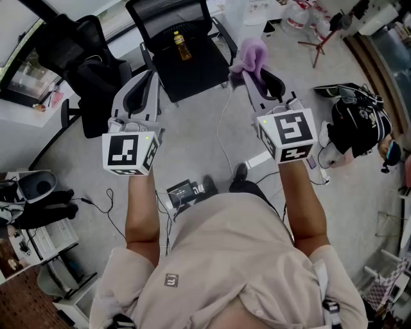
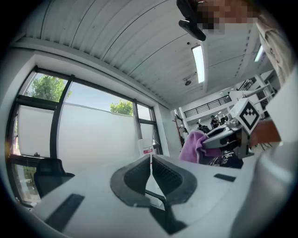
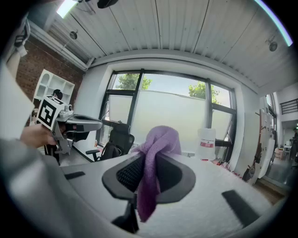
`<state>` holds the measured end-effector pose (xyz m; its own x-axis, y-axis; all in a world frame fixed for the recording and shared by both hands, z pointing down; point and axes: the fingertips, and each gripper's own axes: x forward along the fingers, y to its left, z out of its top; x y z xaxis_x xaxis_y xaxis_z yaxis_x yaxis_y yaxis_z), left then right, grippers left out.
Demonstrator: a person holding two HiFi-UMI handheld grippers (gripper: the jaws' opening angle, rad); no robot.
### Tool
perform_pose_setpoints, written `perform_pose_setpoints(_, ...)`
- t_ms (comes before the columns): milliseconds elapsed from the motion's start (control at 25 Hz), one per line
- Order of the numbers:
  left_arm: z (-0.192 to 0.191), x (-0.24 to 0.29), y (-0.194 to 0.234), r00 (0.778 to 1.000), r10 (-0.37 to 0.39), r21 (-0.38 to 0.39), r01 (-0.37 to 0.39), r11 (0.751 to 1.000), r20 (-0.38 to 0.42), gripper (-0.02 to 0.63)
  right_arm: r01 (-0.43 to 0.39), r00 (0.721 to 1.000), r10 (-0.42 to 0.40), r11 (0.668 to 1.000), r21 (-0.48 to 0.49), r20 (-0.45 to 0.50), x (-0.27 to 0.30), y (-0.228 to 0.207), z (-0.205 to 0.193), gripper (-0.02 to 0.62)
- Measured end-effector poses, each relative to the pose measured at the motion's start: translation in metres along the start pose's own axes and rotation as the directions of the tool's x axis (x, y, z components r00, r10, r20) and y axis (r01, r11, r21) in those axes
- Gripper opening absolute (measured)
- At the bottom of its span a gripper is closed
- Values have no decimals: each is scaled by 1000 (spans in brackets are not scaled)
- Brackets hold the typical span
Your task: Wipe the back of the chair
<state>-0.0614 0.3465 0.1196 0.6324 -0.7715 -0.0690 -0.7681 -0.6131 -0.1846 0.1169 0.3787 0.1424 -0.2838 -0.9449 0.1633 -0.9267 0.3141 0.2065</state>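
Observation:
A black office chair (image 1: 192, 72) stands on the floor ahead of me, its mesh back (image 1: 168, 14) at the far side and a yellow bottle (image 1: 182, 46) lying on its seat. My right gripper (image 1: 249, 76) is shut on a purple cloth (image 1: 252, 54) that bunches above the jaws and hangs between them (image 3: 153, 167). It hovers just right of the seat's front corner. My left gripper (image 1: 149, 77) is shut with nothing in it, its pads (image 2: 139, 172) touching, left of the seat. In the left gripper view the right gripper (image 2: 222, 135) shows with the purple cloth (image 2: 195, 146).
A second black chair (image 1: 90, 61) stands at the left by a desk. A dark backpack (image 1: 356, 122) lies on the floor at right. Cables, a white power strip (image 1: 258, 160) and a black box (image 1: 184, 191) lie near my feet. A red tripod (image 1: 319, 40) stands far right.

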Motion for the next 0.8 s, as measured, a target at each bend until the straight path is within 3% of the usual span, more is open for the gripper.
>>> perform_pose_setpoints(800,0,28,-22,1000,20,12,-20,1000,-19,14,-30,1000,30,999,24,9,5,-33,-15,57)
